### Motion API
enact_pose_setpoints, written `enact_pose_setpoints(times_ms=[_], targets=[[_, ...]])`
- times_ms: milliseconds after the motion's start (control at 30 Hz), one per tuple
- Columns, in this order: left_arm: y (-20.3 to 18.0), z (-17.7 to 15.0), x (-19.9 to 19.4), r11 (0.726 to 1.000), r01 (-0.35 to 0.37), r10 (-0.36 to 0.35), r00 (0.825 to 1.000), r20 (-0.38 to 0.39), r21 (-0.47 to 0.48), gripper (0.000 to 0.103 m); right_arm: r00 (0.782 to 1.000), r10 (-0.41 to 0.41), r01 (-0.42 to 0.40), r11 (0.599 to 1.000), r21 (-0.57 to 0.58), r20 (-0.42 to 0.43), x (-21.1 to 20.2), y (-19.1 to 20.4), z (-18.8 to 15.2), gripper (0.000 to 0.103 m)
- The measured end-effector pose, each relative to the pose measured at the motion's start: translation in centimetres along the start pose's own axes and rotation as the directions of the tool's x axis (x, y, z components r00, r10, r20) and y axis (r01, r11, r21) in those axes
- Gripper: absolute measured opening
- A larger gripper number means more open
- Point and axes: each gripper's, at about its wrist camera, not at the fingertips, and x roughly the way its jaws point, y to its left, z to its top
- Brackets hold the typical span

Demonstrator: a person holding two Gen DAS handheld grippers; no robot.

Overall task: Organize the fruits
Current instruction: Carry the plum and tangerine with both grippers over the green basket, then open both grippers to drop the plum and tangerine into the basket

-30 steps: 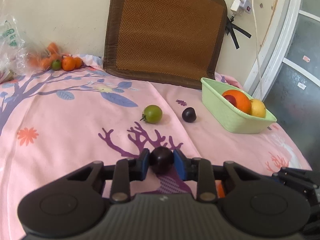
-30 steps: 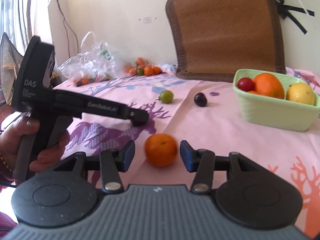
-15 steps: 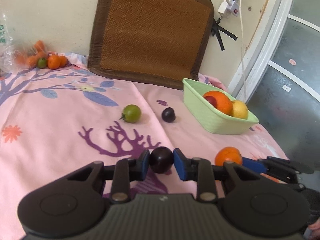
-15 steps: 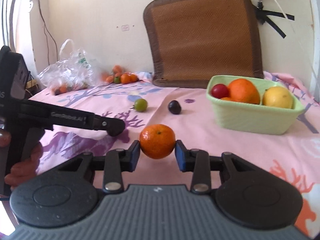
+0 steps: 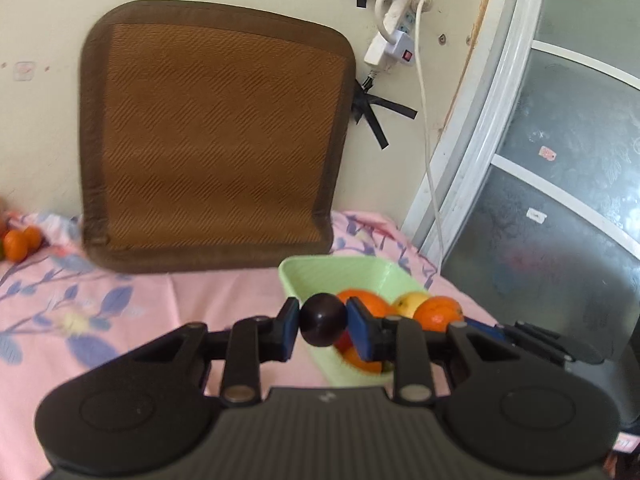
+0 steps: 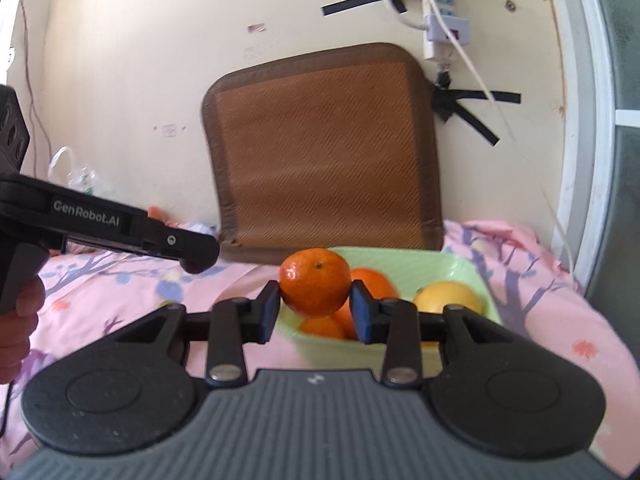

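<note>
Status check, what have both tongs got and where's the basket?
Left tongs shut on dark plum. Right tongs shut on tangerine. Green basket just ahead, already holding fruit. Nothing blocking it.

Black grippers (image 5: 323, 326); seemingly blue jaws.

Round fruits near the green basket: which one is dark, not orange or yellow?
The dark purple plum gripped by the left gripper; the others are orange or yellow.

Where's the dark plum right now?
Left wrist view: the plum is clamped in the left gripper, raised just before the green basket.
</note>
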Motion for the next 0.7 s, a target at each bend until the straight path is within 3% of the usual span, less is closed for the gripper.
enact_pose_setpoints(times_ms=[167,367,500,700], targets=[[-0.5,2.2,4.8,0.998,0.04,-0.042,0.998,-0.048,-0.042,0.027,0.999,-0.048,0.049,0.998,0.041,-0.005,2.8,-3.0,0.8,0.04],[1.3,3.1,10.4,0.983,0.083,-0.105,0.986,-0.132,-0.161,0.027,0.995,-0.098,0.1,0.992,0.073,-0.031,5.4,-5.0,0.7,0.04],[2.2,3.0,12.3,0.973,0.095,-0.129,0.979,-0.156,-0.209,0.027,0.993,-0.111,0.114,0.992,0.063,-0.039,6.2,-5.1,0.1,0.041],[2.3,2.5,13.3,0.975,0.067,-0.106,0.979,-0.177,-0.212,0.031,0.992,-0.12,0.121,0.992,0.046,-0.028,6.4,-5.0,-0.2,0.043]])
